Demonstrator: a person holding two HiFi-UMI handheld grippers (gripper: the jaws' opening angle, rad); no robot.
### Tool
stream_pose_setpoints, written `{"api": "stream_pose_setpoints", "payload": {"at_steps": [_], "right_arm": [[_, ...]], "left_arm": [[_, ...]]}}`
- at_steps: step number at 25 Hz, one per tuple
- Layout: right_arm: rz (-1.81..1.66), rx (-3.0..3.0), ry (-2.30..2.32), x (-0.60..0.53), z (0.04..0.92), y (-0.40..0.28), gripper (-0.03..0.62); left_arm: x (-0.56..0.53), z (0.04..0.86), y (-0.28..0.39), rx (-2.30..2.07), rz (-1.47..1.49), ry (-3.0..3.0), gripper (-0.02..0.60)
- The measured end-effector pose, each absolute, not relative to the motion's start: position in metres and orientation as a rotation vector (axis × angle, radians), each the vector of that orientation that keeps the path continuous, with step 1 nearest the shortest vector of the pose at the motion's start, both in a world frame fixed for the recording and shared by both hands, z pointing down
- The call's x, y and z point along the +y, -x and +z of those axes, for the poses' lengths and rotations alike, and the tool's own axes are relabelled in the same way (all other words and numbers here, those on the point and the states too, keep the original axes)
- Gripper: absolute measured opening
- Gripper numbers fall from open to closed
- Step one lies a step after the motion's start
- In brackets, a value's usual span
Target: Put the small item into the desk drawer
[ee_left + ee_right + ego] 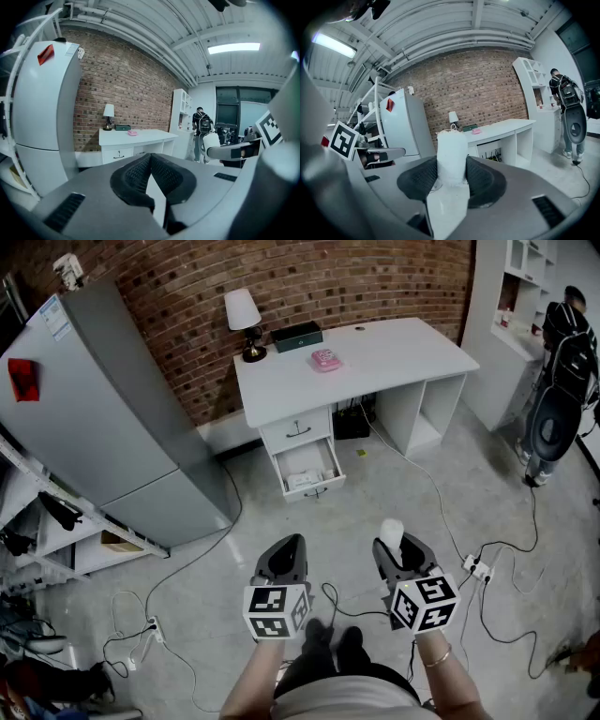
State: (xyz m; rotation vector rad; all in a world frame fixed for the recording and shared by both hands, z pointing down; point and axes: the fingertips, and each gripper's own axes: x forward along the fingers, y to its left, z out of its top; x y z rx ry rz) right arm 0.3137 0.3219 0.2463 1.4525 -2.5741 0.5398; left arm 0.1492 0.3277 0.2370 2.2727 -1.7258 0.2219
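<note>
Lower right of the head view, a small white item (391, 530) is clamped upright in the right gripper (395, 546); the left gripper (285, 550) is pinched closed w/ nothing in it. Carry step is judged in hand: the open lower drawer (320, 489) of the desk (375, 357) lies upper centre, well apart. A fwd approach is needed. Bare floor lies between; cables (441, 507) at right are to be avoided.

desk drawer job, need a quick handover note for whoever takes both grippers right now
Left gripper: jaws together, empty.
Right gripper: closed on the small white item, held upright.
Desk: against the brick wall, well ahead. Its lower drawer stands open, the upper drawer is shut.
Done: item in the grip, drawer open.
Left: walk to the desk, set the item in the lower drawer, release.
</note>
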Motion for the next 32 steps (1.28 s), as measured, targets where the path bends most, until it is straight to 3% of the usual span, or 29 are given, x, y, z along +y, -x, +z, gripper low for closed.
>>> {"api": "stream_pose_setpoints", "payload": {"at_steps": [20, 32], "right_arm": [[0.59, -2.577, -1.357, 0.336, 0.251, -0.334, 0.187], [0.617, -2.564, -1.328, 0.263, 0.266, -0.302, 0.187]], "left_arm": [[0.346, 0.22, -0.155, -1.767, 0.14, -2.25, 0.02], [0.273, 0.249, -0.112, -1.773, 0.129, -2.178, 0.02]]}}
